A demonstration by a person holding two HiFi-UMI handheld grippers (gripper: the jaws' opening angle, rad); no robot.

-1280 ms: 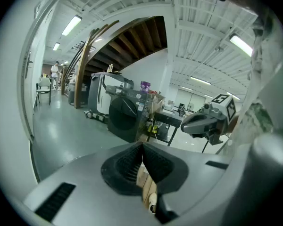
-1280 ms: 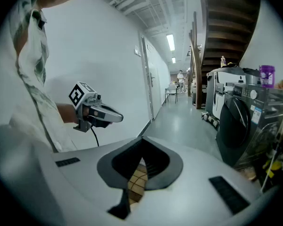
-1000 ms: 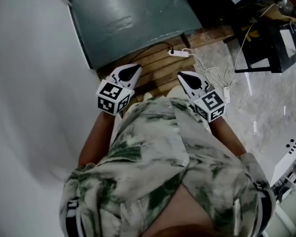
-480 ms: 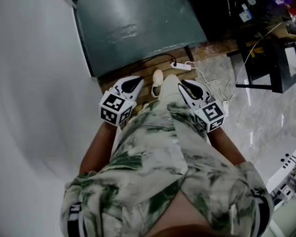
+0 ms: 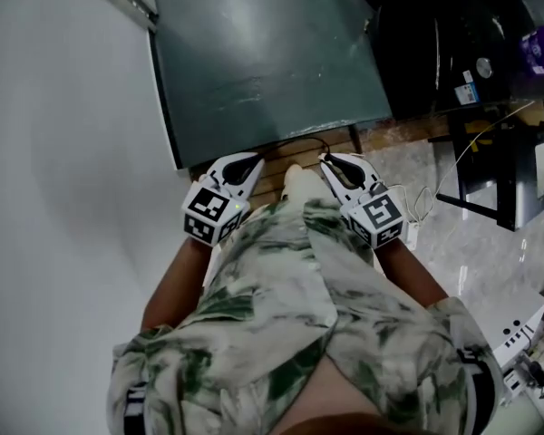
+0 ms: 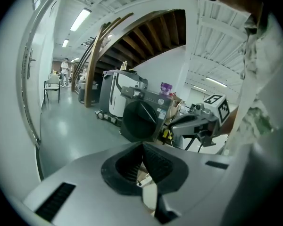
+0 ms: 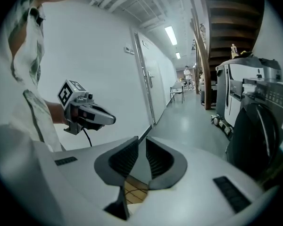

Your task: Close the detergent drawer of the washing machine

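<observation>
drawer's too small to pick out; the washer (image 6: 140,120) stands well ahead. left gripper (image 6: 142,147) has jaws together, right gripper (image 7: 141,147) is closing on nothing. we'd get close, then push the drawer front squarely. head view shows both grippers over planks (image 5: 295,143); only gripper views show the washer's front.

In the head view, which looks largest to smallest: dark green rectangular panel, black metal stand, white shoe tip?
1. dark green rectangular panel
2. black metal stand, partly cut off
3. white shoe tip
</observation>
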